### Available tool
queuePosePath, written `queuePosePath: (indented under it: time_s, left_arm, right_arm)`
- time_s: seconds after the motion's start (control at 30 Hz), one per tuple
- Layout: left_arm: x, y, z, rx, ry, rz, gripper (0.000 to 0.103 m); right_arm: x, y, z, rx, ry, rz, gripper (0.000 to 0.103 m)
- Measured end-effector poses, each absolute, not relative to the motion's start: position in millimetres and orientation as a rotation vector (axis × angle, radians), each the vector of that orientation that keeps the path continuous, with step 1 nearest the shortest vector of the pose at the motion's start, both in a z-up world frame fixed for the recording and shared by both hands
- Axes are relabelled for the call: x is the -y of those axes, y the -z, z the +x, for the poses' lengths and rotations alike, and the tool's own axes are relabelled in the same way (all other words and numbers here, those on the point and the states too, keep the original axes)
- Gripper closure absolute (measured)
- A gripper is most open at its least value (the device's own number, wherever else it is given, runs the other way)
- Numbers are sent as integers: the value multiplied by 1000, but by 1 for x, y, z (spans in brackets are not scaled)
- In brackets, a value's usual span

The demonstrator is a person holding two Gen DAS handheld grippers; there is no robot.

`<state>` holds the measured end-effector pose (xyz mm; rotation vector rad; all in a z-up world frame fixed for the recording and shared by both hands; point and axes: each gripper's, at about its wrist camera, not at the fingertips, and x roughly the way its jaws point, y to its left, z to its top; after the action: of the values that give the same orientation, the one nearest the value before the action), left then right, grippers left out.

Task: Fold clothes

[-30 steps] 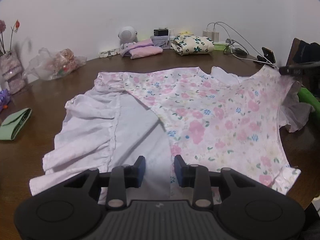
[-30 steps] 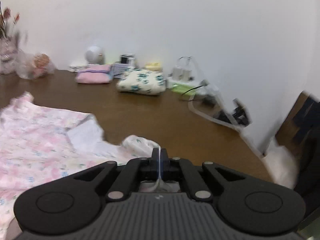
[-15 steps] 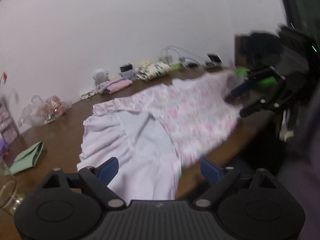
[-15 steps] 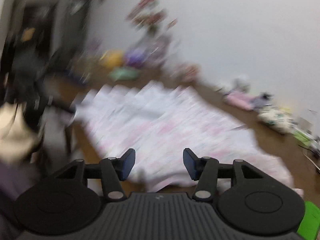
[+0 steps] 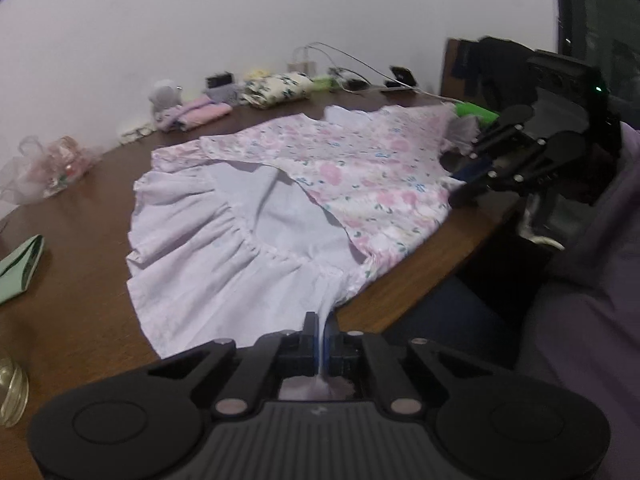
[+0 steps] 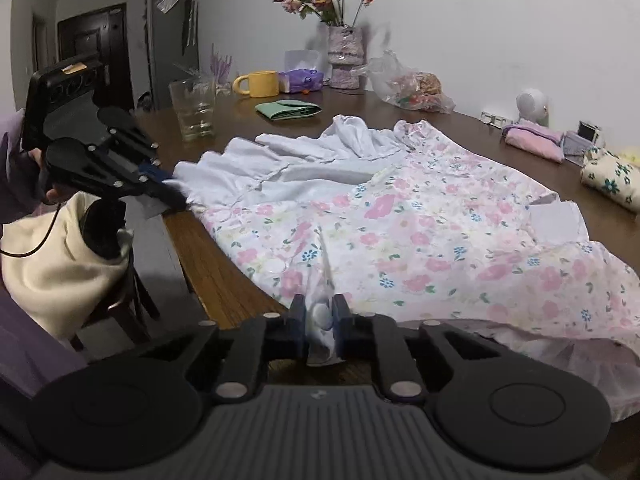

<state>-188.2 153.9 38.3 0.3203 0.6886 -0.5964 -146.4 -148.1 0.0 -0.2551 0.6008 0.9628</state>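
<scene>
A pink floral dress with its white lining and ruffled hem turned up lies spread on the brown table. My left gripper is shut on the white hem at the table's near edge. My right gripper is shut on the floral edge of the dress, also at the near edge. In the left wrist view the right gripper sits at the dress's right side. The right wrist view shows the left gripper at the white corner, held by a hand.
Along the far side of the table stand a glass, a yellow mug, a green pouch, a flower vase and a plastic bag. Folded clothes and cables line the wall. A chair with cream cloth stands beside the table.
Both grippers were open half a second ago and are now shut on the dress's near edge. The right gripper let go of the sleeve it held a second ago.
</scene>
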Motion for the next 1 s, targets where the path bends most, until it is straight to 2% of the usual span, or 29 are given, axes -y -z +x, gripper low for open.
queuePosePath:
  time_s: [0.1, 0.2, 0.3, 0.33, 0.37, 0.4, 0.47, 0.53, 0.73, 0.8, 0.83, 0.87, 1.0]
  left_arm:
    - [-162, -55, -189, -679, 616, 307, 102]
    - [-165, -80, -172, -595, 577, 332, 101]
    - [-157, -96, -131, -524, 484, 425, 92]
    - [-157, -98, -112, -510, 443, 416, 83]
    - [-157, -98, -92, -508, 391, 392, 65]
    - [-157, -96, -75, -524, 324, 362, 61]
    - [-156, -92, -54, -548, 245, 320, 60]
    - [-158, -91, -55, -546, 231, 290, 59]
    - [-179, -85, -102, -582, 339, 182, 36]
    - [-176, -77, -126, -563, 413, 219, 27]
    - [-173, -73, -137, -552, 448, 242, 22]
    - [-168, -68, -144, -551, 469, 271, 21]
    - [-153, -52, -149, -601, 484, 339, 22]
  right_arm:
    - [160, -5, -150, -621, -1010, -218, 91]
    - [172, -13, -151, -634, -1054, -165, 91]
    - [180, -32, -131, -623, -1010, -96, 91]
    - [180, -37, -120, -624, -965, -75, 91]
    - [178, -39, -108, -621, -876, -61, 88]
    - [174, -41, -96, -615, -776, -50, 86]
    - [162, -38, -78, -588, -492, -106, 64]
    - [151, -37, -76, -533, -297, -207, 63]
    - [165, -55, -118, -407, -559, -133, 57]
    - [163, -52, -127, -397, -696, -140, 51]
    - [159, -49, -131, -399, -758, -155, 43]
    - [154, -46, -133, -406, -795, -181, 40]
    - [124, -32, -119, -431, -788, -297, 40]
